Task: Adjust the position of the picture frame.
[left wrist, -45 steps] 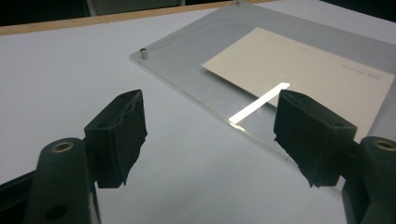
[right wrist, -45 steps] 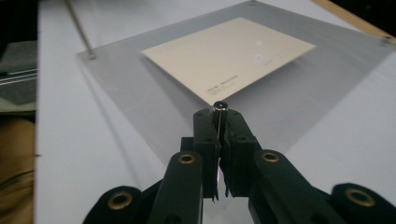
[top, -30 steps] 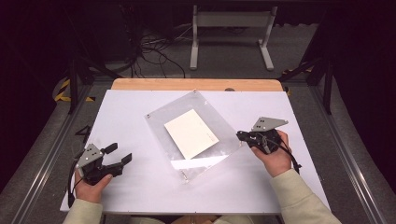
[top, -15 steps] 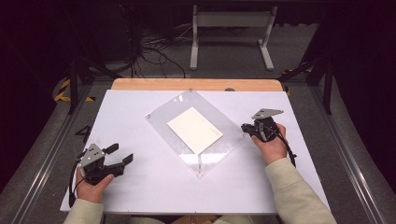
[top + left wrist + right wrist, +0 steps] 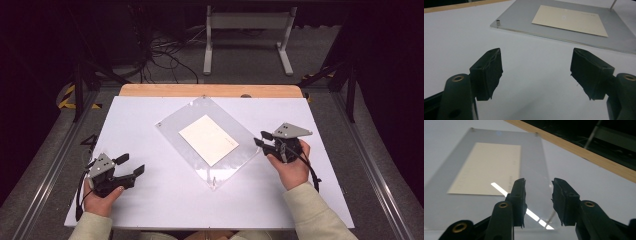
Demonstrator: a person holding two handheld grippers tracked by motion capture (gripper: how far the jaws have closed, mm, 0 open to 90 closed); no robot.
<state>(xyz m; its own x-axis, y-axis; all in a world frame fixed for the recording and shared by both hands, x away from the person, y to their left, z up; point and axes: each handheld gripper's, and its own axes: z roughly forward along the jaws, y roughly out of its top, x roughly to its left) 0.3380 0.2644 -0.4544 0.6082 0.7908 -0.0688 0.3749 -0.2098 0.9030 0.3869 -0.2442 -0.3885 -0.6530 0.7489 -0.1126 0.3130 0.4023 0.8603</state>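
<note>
A clear acrylic plate (image 5: 172, 125) lies flat at an angle in the middle of the white table (image 5: 145, 112), with a cream card (image 5: 208, 140) under it. My right gripper (image 5: 260, 138) sits just off the plate's right corner. Its jaws have just been opening and stand apart, and the plate's edge (image 5: 534, 157) and card (image 5: 489, 167) lie beyond them, not pinched. My left gripper (image 5: 131, 164) rests at the table's front left, open and empty, pointing at the plate (image 5: 519, 17) and card (image 5: 571, 20) farther off.
Small metal posts stand at the plate's corners (image 5: 498, 22) (image 5: 214, 181). A wooden strip (image 5: 210, 90) edges the table's far side. Beyond it, on the dark floor, are cables (image 5: 165, 55) and a metal stand (image 5: 247, 30).
The plate has slid and turned a little to the right, then settled flat. My right gripper's jaws, shut before, now stand apart. The left gripper has stayed put.
</note>
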